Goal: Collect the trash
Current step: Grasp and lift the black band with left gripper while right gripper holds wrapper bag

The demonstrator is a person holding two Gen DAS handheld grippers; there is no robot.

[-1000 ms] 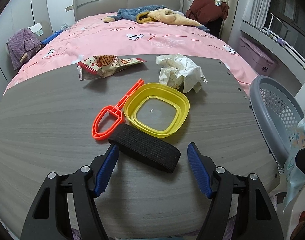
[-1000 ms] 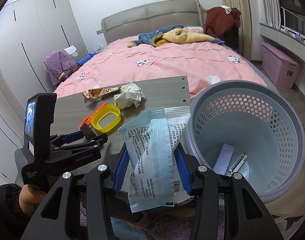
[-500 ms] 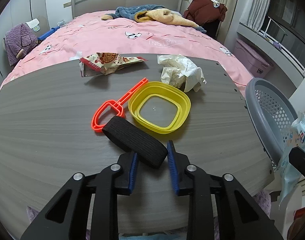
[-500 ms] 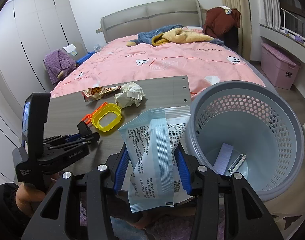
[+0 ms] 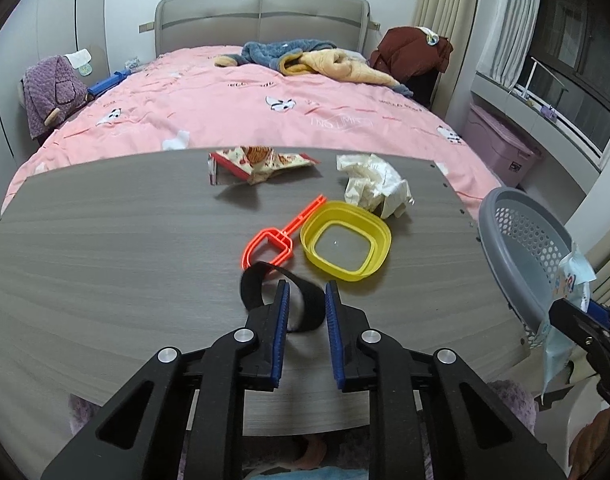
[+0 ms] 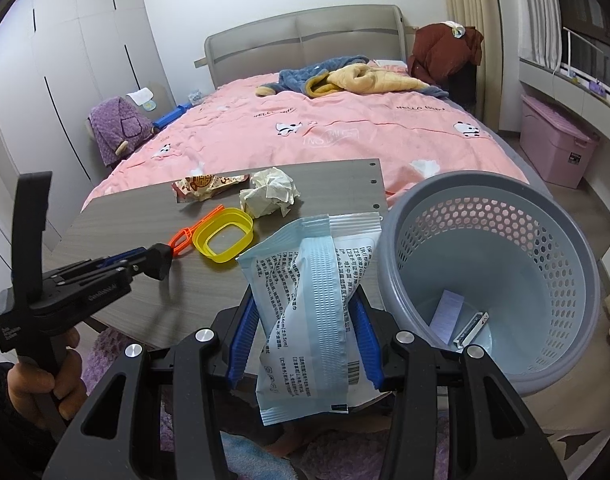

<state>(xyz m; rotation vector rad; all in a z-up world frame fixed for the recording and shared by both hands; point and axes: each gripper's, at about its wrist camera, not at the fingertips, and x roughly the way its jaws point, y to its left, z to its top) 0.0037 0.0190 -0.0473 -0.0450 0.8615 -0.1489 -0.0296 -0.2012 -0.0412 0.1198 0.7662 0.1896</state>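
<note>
Trash items lay spread over the grey wood-grain table [image 5: 105, 240]: a crumpled white paper ball [image 5: 375, 186] and a red-and-cream snack wrapper [image 5: 261, 162] at the far edge, with a yellow lid [image 5: 347, 246] and an orange plastic clip [image 5: 277, 240] nearer the middle. The left gripper [image 5: 307, 294] was clamped on a black elastic band [image 5: 283, 292], which was lifted clear of the tabletop between the blue pads. The right gripper [image 6: 305, 308] was closed on a blue-and-white plastic package [image 6: 309, 304], held upright beside the rim of the grey perforated basket [image 6: 545, 264]. The basket stood just off the right edge of the table and contained a white paper slip [image 6: 447, 312] and a small silver-edged object [image 6: 471, 328]. A pink bed [image 6: 345, 128] lay beyond the table.
</note>
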